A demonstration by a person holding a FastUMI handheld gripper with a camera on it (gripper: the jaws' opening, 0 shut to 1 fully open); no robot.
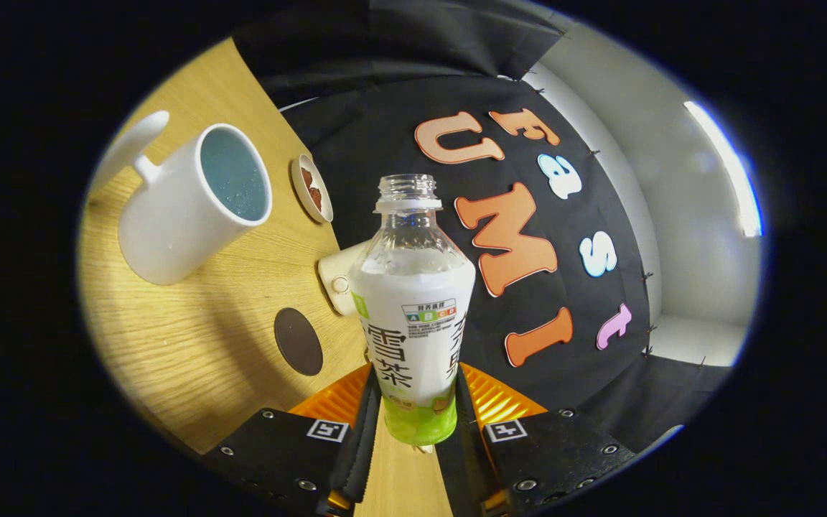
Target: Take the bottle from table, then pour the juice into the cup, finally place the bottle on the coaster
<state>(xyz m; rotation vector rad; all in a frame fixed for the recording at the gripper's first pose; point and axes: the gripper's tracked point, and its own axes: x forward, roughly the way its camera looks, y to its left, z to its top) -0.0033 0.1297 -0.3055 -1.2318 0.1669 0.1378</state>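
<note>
My gripper (413, 420) is shut on the clear, uncapped bottle (413, 316), both fingers pressing its lower body at the green band. The bottle has a white label and stands between the fingers, its open neck pointing away from me. The whole view is rolled, so the wooden table (191, 337) looks steeply tilted. A white cup (191, 205) with a handle sits beyond the fingers to the left, with bluish liquid inside. A dark round coaster (298, 342) lies on the table just ahead of the left finger, between me and the cup.
A small shallow dish (312, 189) holding reddish pieces sits past the cup near the table's far edge. A cream-coloured object (339, 276) peeks out from behind the bottle. The black booth wall hangs behind the table, with a white wall beyond.
</note>
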